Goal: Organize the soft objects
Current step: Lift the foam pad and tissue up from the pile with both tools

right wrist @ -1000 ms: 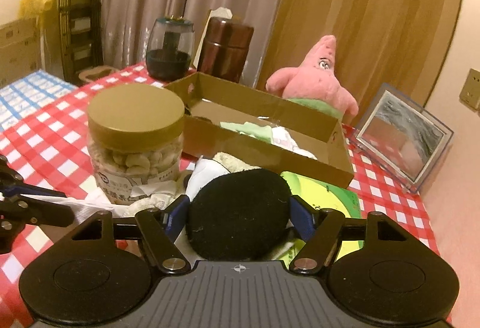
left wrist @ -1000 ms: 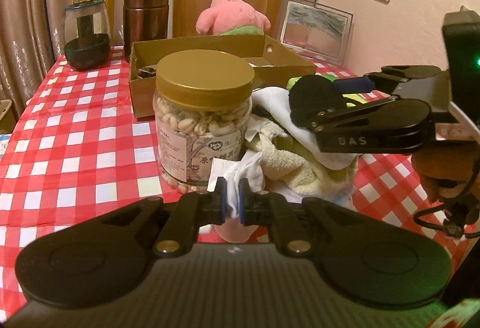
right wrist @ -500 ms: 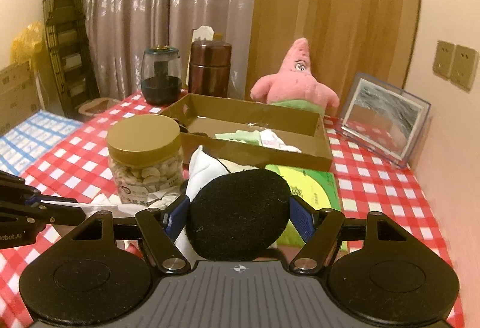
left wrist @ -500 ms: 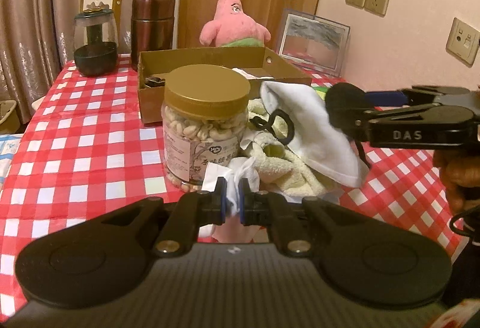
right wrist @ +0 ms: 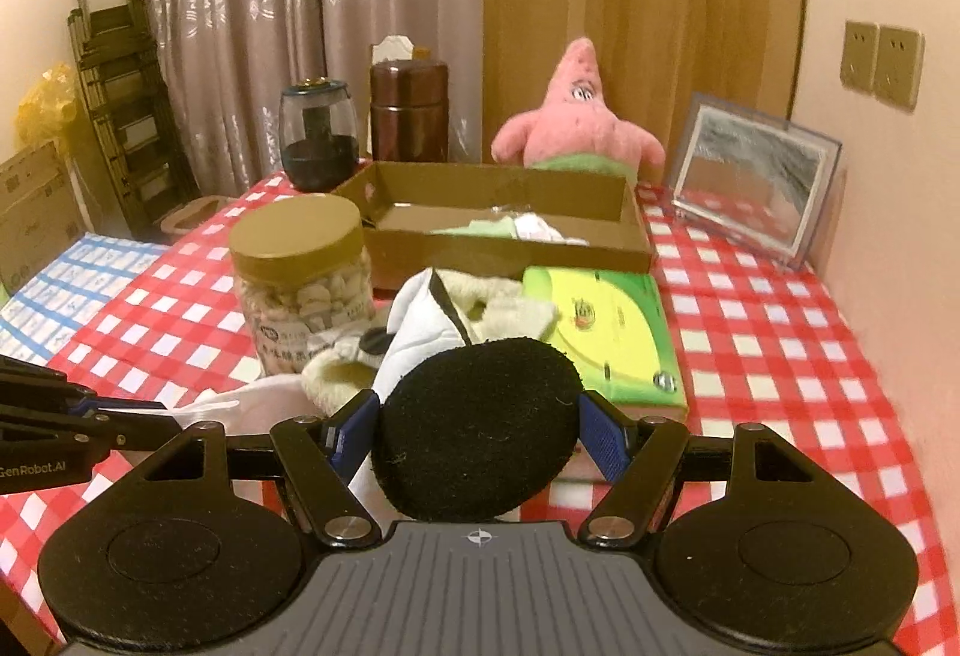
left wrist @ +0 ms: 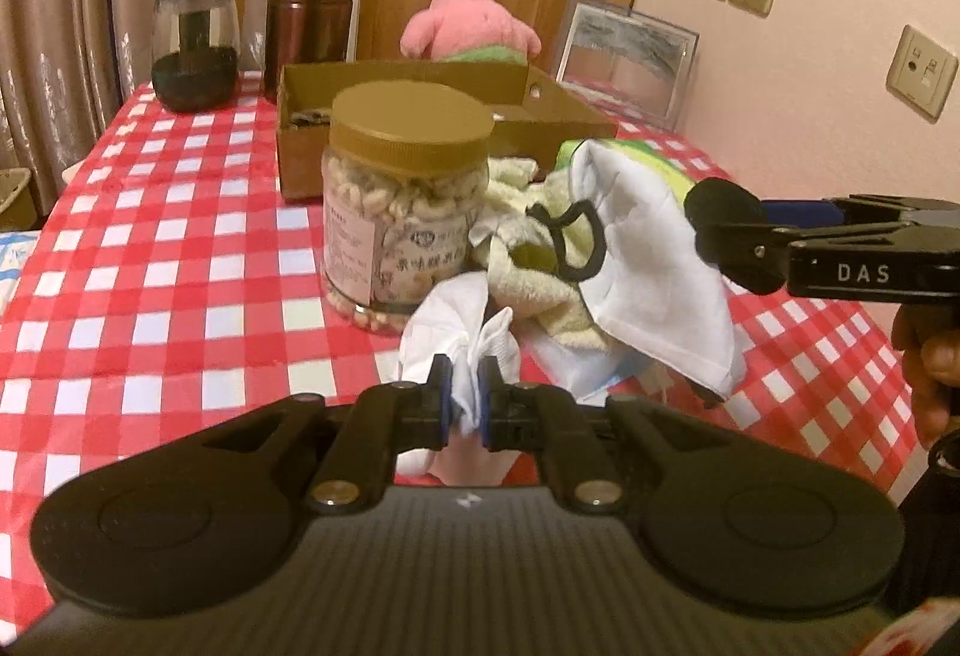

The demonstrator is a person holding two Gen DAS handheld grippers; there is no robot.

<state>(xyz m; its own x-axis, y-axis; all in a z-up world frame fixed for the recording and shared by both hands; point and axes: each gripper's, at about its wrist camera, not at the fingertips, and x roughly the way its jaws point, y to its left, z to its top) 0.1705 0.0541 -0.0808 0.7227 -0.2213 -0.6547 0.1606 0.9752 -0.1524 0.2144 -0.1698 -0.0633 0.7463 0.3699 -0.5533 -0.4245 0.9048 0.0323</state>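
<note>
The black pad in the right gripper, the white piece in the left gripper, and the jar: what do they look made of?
Black pad: looks like foam or felt, matt and fuzzy, with stray fibres at its edge.
White piece: thin tissue or light cloth, crumpled into soft folds; which one is unclear.
Jar: clear plastic probably, contents visible through it, with a ridged matt brown lid.

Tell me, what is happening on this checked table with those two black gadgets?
A person is tidying soft things with a hand-held tool in each hand. The left tool is shut on a crumpled white cloth. The right tool grips a round black pad, with a white cloth hanging from it above a pile of cream towels. Behind stand a jar and a cardboard box that already holds some cloth.
</note>
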